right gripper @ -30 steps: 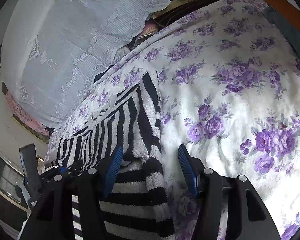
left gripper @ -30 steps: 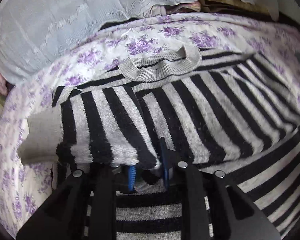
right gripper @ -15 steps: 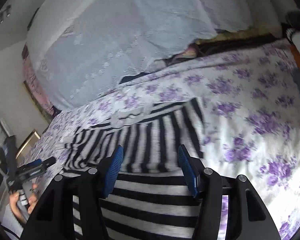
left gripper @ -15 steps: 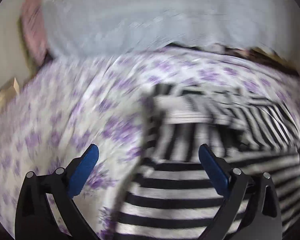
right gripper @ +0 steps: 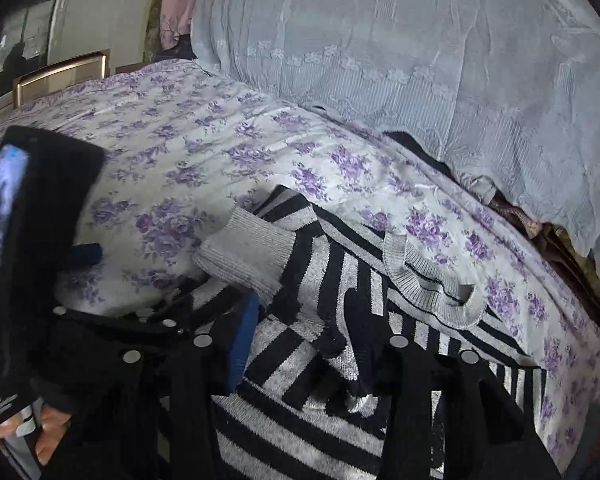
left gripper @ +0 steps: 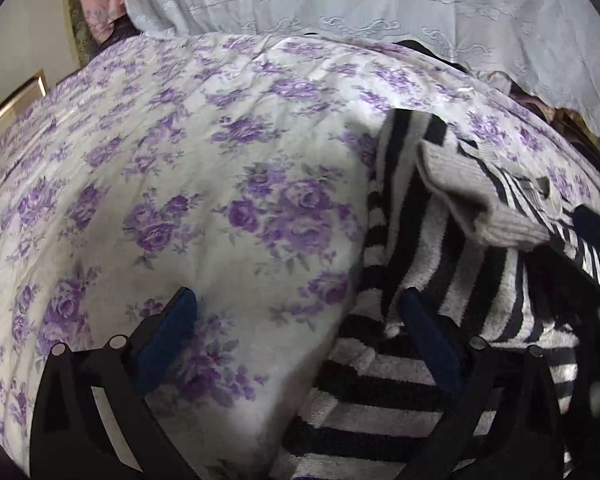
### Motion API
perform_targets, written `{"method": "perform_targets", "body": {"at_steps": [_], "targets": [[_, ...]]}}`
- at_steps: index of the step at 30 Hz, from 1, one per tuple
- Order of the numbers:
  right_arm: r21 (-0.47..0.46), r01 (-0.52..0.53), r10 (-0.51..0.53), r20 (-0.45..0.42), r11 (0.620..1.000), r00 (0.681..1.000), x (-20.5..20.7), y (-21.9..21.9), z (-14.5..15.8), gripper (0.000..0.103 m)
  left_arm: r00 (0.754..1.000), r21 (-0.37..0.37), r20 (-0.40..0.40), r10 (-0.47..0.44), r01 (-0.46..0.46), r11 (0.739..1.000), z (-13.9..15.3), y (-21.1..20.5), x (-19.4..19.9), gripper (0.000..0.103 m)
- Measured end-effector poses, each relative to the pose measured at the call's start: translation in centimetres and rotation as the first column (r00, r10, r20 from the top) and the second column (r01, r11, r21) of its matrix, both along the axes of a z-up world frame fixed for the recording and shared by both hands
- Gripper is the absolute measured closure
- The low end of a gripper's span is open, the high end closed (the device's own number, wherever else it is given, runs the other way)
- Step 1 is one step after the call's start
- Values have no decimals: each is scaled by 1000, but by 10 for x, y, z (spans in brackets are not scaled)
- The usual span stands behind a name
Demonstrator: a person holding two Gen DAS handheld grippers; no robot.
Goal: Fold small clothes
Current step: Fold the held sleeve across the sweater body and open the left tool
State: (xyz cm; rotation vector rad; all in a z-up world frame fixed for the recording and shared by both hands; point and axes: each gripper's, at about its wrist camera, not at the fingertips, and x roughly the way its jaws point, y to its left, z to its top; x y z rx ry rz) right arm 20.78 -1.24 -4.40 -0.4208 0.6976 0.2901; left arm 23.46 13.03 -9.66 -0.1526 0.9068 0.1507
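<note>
A black and grey striped sweater (left gripper: 420, 264) lies on the purple-flowered bedsheet (left gripper: 180, 160). Its left sleeve is folded in over the body, the grey cuff (left gripper: 480, 208) on top. My left gripper (left gripper: 300, 320) is open and empty at the sweater's left edge, one finger over the sheet, the other on the knit. In the right wrist view the sweater (right gripper: 320, 360) fills the lower middle, with its cuff (right gripper: 248, 256) and grey collar (right gripper: 432, 288) showing. My right gripper (right gripper: 320, 344) is open over the folded sleeve, the knit bunched between the fingers.
A pale blue lace cover (right gripper: 420, 60) is heaped along the back of the bed. The other hand-held gripper's body and screen (right gripper: 28, 208) stand at the left of the right wrist view. A wooden bed frame (right gripper: 60, 72) shows far left.
My left gripper let go of the sleeve, opened wide and swung left to the sweater's edge. My right gripper moved left across the sweater to the folded sleeve.
</note>
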Motion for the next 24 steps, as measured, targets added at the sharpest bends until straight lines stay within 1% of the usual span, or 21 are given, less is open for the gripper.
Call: {"method": "perform_targets", "body": {"at_steps": [1,2,3,4,6,8,9,10,11,12,13,14,15,16,18,19,20,21,22,23,24], "targets": [[42,19,-17,-45,999,999,12,-4,-2,62,1000,-6,0,6,-6,1000,1,3,0,4],[76,29,-23,-77,997,997,20,-7,-5,73,1000,-2,-2,7,-7,1000,1,3,0,4],[94,42,-33,-87,995,996,23,-12,-6,85,1000,13,-3,6,-6,1000,1,1,0,4],[104,54,-46,-78,993,996,23,-17,-6,91,1000,24,-1,5,-5,1000,1,-1,-1,4],[171,83,-77,-42,982,996,15,-34,2,91,1000,29,1,4,-4,1000,2,-1,-1,4],[257,139,-137,-25,956,990,6,-64,13,92,1000,16,6,3,-3,1000,2,0,-2,4],[301,178,-180,-20,937,983,2,-83,18,92,1000,13,9,3,-3,1000,3,1,-3,4],[370,238,-245,-29,898,969,-7,-114,22,93,1000,14,13,1,-2,1000,3,0,-4,4],[416,289,-296,-49,862,954,-11,-137,20,92,1000,21,12,-2,1,1000,3,-2,-4,4],[467,361,-359,-97,808,928,-15,-166,14,89,1000,25,11,-9,9,1000,3,-4,-3,4],[483,442,-418,-165,756,894,-18,-191,0,70,1000,40,7,-22,21,999,2,-9,-3,4],[461,510,-454,-237,726,859,-17,-208,-16,59,1000,68,4,-26,25,997,2,-13,-3,4],[461,550,-460,-302,697,835,-19,-224,-32,60,1000,87,3,-27,27,996,1,-16,-3,4],[517,550,-438,-333,656,835,-25,-236,-39,62,1000,96,8,-29,28,995,2,-17,-4,5],[636,531,-393,-360,560,846,-37,-252,-39,61,1000,73,21,-21,19,997,7,-13,-8,5],[664,525,-377,-369,533,849,-38,-255,-37,60,999,53,31,-16,14,998,11,-11,-10,5],[677,519,-363,-375,521,853,-35,-255,-34,60,999,38,49,-12,10,999,17,-9,-12,5],[677,515,-367,-366,526,856,-30,-253,-30,60,997,36,71,-13,11,999,26,-10,-14,5],[666,507,-392,-330,548,858,-27,-248,-22,63,996,45,85,-25,21,999,34,-14,-14,5],[652,493,-419,-282,576,863,-25,-245,-13,70,994,65,99,-45,39,997,43,-20,-14,5],[638,474,-438,-229,607,869,-23,-239,-3,72,992,80,110,-60,51,996,49,-26,-13,5]]}}
